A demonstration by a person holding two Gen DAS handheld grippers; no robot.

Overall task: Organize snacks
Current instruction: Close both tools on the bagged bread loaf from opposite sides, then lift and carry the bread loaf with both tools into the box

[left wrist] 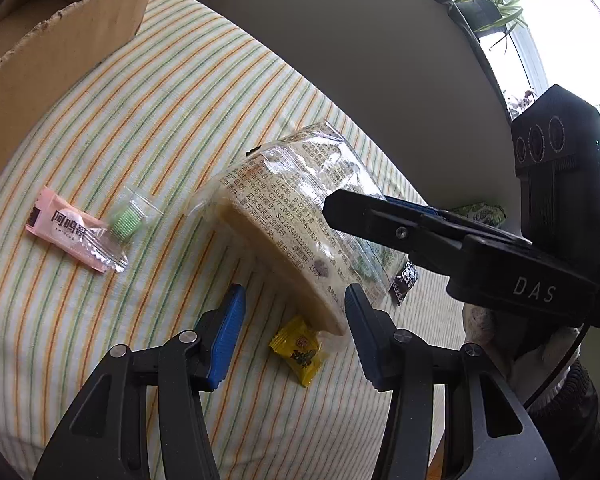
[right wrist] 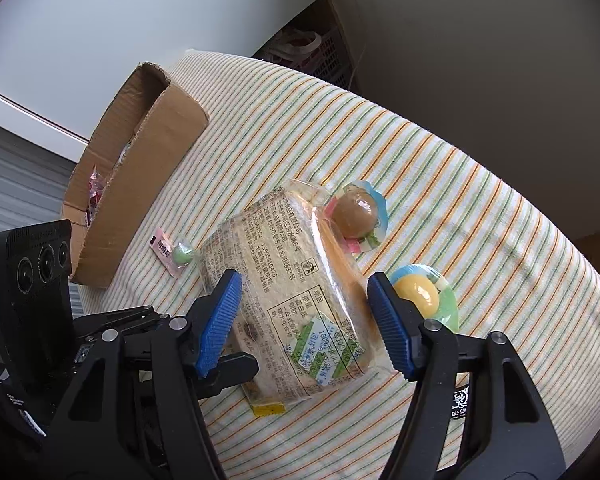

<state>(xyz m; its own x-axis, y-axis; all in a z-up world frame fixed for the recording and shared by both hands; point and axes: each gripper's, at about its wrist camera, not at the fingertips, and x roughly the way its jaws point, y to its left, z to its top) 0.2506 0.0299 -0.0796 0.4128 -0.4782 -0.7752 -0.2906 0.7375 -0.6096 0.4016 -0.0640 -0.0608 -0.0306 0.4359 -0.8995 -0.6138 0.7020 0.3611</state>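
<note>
A wrapped bread pack (left wrist: pixel 296 216) in clear printed film lies on the striped cloth; it also shows in the right wrist view (right wrist: pixel 296 300). My left gripper (left wrist: pixel 296 332) is open, its blue pads either side of the pack's near corner and a yellow candy (left wrist: pixel 298 350). My right gripper (right wrist: pixel 304 324) is open, its jaws straddling the pack's near end. A pink sachet (left wrist: pixel 70 234) and a green candy (left wrist: pixel 126 220) lie to the left. A brown jelly cup (right wrist: pixel 356 212) and a yellow jelly cup (right wrist: pixel 420 294) lie beside the pack.
An open cardboard box (right wrist: pixel 140 168) with several snacks inside stands at the table's left; its wall shows in the left wrist view (left wrist: pixel 32 80). A small black packet (left wrist: pixel 404 280) lies under the pack's edge. A green packet (left wrist: pixel 480 212) sits behind the right gripper body.
</note>
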